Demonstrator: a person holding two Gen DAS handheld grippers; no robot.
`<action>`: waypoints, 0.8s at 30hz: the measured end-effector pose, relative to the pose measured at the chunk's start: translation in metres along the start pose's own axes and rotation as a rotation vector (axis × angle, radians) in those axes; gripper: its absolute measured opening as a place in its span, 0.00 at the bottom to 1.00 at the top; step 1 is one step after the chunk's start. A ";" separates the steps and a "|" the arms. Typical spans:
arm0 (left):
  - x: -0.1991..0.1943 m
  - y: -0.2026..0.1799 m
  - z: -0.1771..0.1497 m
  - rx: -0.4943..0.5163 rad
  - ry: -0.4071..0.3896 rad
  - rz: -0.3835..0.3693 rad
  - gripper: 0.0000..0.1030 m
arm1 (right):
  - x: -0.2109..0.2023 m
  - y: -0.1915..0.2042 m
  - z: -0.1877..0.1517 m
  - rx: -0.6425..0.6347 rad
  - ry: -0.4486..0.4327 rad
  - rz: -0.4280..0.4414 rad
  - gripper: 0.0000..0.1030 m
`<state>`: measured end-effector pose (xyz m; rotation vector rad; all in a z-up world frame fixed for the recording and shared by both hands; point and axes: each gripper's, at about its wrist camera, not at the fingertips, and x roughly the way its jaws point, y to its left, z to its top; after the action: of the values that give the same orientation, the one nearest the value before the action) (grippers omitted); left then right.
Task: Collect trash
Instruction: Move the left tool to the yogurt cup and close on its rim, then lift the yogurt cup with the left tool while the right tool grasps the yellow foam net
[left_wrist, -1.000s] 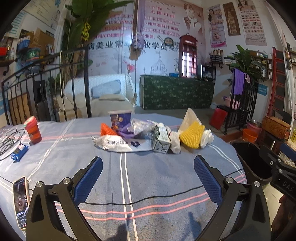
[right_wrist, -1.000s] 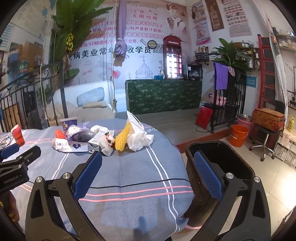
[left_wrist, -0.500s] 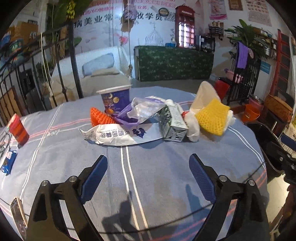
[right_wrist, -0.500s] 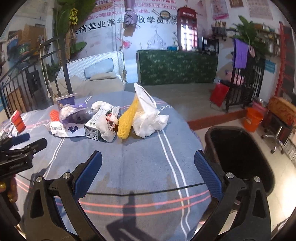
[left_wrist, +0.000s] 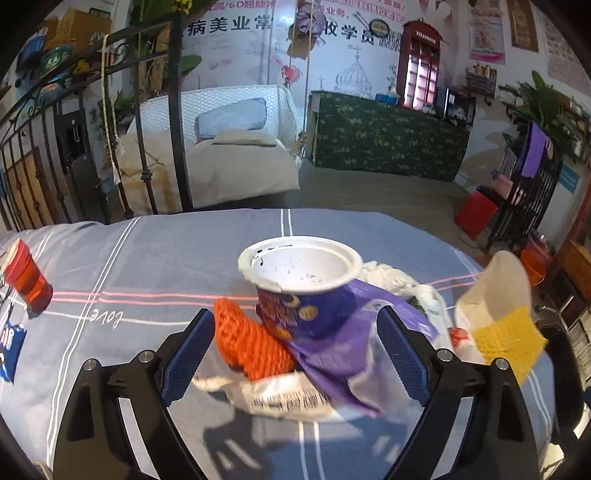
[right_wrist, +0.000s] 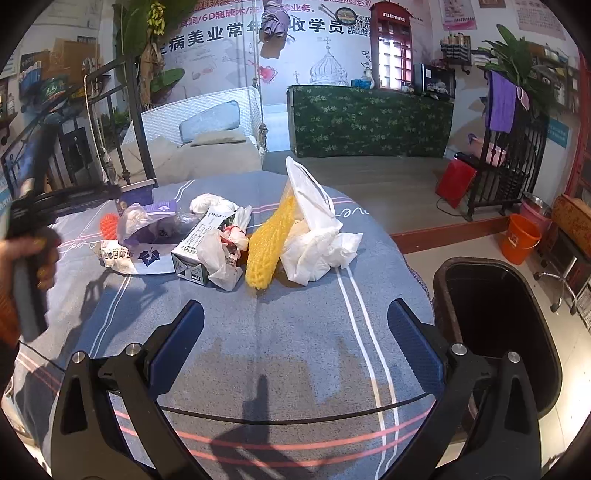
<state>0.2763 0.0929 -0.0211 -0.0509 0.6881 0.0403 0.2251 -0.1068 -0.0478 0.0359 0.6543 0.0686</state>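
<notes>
Far left of the left wrist view, a red cup (left_wrist: 26, 277) sits off on its own on the blue striped tablecloth (left_wrist: 155, 258), well apart from the litter, so I'd guess it's not part of the mess. Mid-frame, the left gripper (left_wrist: 295, 350) has its jaws released and wide; they've just narrowed a little, straddling the orange foam net (left_wrist: 251, 343) and the purple-and-white cup (left_wrist: 303, 284) without touching either. Looks like it's lining up on that cup first. Right of that sits the yellow foam net (left_wrist: 506, 339). In the right wrist view, the right gripper (right_wrist: 295, 343) is also open and empty, hanging back over bare cloth, with the black bin (right_wrist: 498, 332) at lower right, beside the table edge for easy drops.
</notes>
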 end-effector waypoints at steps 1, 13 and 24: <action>0.008 -0.001 0.002 0.006 0.014 0.003 0.85 | 0.001 -0.001 -0.001 0.001 0.003 -0.002 0.95; 0.053 -0.005 0.015 0.035 0.097 -0.023 0.85 | 0.007 -0.004 0.000 0.006 0.040 -0.007 0.96; 0.045 -0.002 0.015 0.014 0.041 0.020 0.68 | 0.017 -0.003 0.010 -0.014 0.050 -0.004 0.96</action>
<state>0.3205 0.0927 -0.0375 -0.0314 0.7295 0.0539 0.2450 -0.1088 -0.0505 0.0198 0.7036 0.0699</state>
